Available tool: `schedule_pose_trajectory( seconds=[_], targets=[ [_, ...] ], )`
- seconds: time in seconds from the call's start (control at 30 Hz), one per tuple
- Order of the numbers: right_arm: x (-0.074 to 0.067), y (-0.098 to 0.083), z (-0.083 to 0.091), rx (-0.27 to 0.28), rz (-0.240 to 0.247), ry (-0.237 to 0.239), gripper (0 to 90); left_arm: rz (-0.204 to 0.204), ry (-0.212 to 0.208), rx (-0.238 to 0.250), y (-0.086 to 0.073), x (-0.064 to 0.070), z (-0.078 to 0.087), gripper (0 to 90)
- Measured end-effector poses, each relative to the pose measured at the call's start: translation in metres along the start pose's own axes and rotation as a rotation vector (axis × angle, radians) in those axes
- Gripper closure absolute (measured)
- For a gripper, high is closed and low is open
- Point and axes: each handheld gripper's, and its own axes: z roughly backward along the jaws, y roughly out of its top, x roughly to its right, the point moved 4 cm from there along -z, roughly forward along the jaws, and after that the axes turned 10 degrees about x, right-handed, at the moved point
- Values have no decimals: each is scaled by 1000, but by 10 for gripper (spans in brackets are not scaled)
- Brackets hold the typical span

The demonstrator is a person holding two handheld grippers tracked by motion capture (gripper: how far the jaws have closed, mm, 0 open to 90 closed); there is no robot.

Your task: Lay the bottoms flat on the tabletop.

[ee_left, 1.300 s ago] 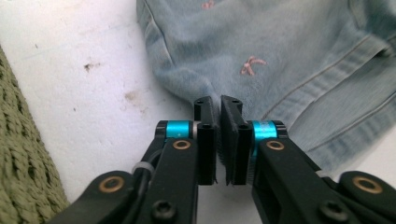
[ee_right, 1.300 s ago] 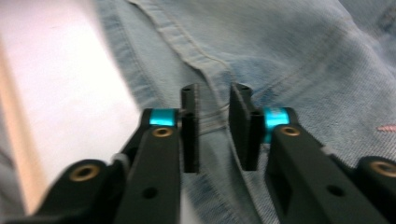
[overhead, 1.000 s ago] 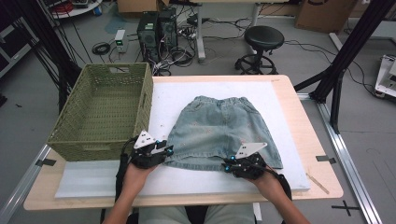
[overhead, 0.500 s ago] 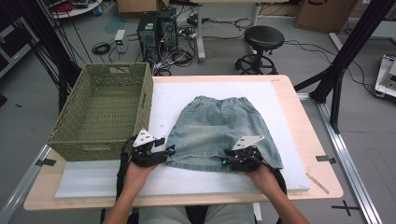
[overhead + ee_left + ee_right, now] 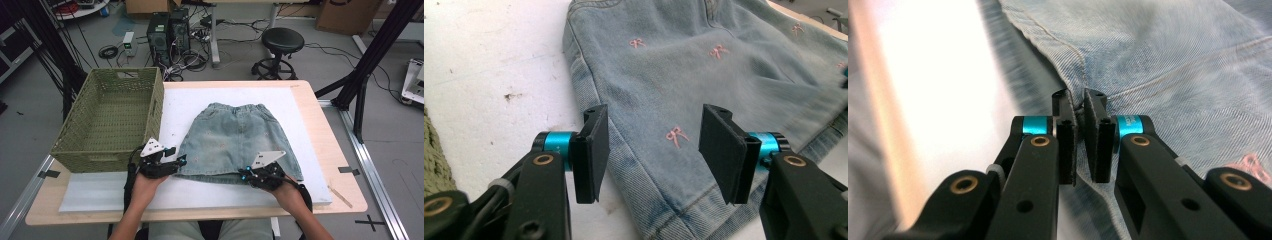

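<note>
Two grippers at denim skirt hem, right gripper just pinched shut on it, left gripper now wider, astride.

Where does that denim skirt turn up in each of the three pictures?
High view: the denim skirt lies flat mid-table on the white mat, right of the green basket.
Left gripper view: it covers the centre and right, its corner between the open jaws.
Right gripper view: upper right, its hem pinched in the jaws.
Shared landmark: the skirt's bottom hem.
</note>
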Motion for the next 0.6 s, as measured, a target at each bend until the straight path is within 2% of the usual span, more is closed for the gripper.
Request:
schedule_pose_trajectory(
  seconds=[0.2,0.23,0.27,0.3,0.4,0.43,0.5,0.6],
  targets=[
    [-15,-12,8,-31,58,47,846,6,-13,-14,-1,2,-2,455],
    [-16,-13,6,-47,63,43,816,5,-14,-21,-2,2,-3,454],
    [-15,-14,4,-49,51,39,734,8,-14,-28,-3,3,-4,451],
    [-14,-13,4,-29,24,40,697,3,-10,-39,-4,3,-5,448],
    [-6,-5,18,70,-24,28,674,-8,3,-71,-8,4,-8,447],
    [2,-3,28,113,-47,-4,661,-13,6,-82,-9,4,-9,447],
    [19,-7,46,134,-89,-105,659,-15,22,-106,-11,3,-11,446],
    [47,-26,71,73,-145,-331,660,-5,29,-136,-15,3,-13,447]
  ],
)
